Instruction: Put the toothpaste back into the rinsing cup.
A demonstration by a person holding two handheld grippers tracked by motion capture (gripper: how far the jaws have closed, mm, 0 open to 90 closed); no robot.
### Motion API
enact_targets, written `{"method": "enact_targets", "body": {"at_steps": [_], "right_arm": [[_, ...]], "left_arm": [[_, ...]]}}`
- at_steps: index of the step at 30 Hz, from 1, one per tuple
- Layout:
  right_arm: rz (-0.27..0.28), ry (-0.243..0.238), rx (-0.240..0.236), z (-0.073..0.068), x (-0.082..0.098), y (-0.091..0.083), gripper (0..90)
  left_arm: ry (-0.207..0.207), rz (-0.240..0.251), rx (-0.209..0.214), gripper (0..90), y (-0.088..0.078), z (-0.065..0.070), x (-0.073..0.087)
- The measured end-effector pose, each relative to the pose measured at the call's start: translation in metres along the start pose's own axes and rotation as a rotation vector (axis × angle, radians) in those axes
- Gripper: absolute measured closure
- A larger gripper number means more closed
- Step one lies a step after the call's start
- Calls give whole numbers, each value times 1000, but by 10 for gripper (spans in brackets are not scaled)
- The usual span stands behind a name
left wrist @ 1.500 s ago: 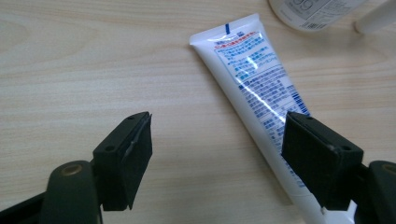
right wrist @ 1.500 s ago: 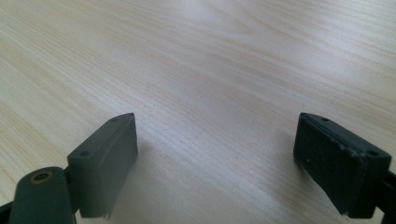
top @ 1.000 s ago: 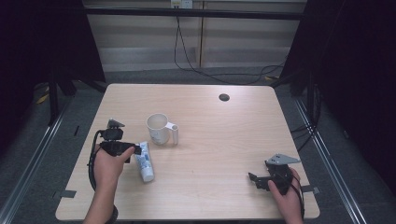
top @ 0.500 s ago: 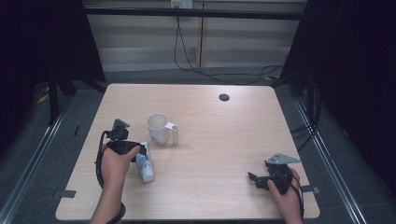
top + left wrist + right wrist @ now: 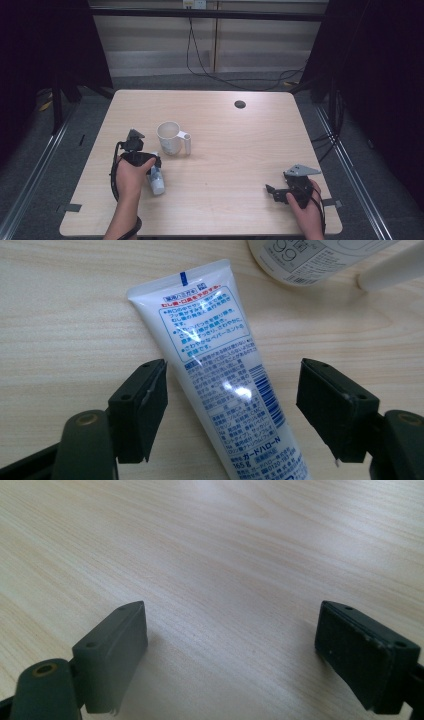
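Over the table's (image 5: 225, 150) near-left part your left gripper (image 5: 230, 405) points down at one toothpaste tube (image 5: 220, 375) lying flat just beside the one white mug (image 5: 170, 138) — jaws wide, straddling the tube; the left pad may just graze it, hard to judge. Your right gripper (image 5: 230, 650) sits low near the right corner — jaws wide over bare wood.
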State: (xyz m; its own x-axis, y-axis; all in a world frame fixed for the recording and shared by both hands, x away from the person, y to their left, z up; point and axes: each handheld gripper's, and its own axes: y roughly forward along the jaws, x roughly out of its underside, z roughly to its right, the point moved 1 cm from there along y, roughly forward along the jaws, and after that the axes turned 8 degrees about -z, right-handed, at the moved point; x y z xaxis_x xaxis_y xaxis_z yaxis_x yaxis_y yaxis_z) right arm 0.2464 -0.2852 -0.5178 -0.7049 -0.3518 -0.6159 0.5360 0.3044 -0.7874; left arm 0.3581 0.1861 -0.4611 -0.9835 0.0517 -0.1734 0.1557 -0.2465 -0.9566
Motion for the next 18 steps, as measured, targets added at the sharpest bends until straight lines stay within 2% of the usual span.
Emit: {"method": "enact_targets", "body": {"at_steps": [1,6,8,10,11,13,18], "right_arm": [[0,0,0,0,0,0,130],[-1,0,-1,0,0,0,131],[-1,-1,-1,0,0,0,131],[-2,-4,-1,0,0,0,131],[-2,-6,-1,0,0,0,131],[-1,-8,-1,0,0,0,132],[-1,-9,-1,0,0,0,131]], "left_arm": [[-10,1,2,287,1,1,0],[3,-8,-7,297,7,3,-1],[10,-10,-26,301,8,5,-2],[-5,-5,-33,302,10,6,-2],[7,-6,-38,306,10,5,-3],[-3,-3,-50,336,11,4,-3],[-21,-6,-46,339,12,2,-3]]}}
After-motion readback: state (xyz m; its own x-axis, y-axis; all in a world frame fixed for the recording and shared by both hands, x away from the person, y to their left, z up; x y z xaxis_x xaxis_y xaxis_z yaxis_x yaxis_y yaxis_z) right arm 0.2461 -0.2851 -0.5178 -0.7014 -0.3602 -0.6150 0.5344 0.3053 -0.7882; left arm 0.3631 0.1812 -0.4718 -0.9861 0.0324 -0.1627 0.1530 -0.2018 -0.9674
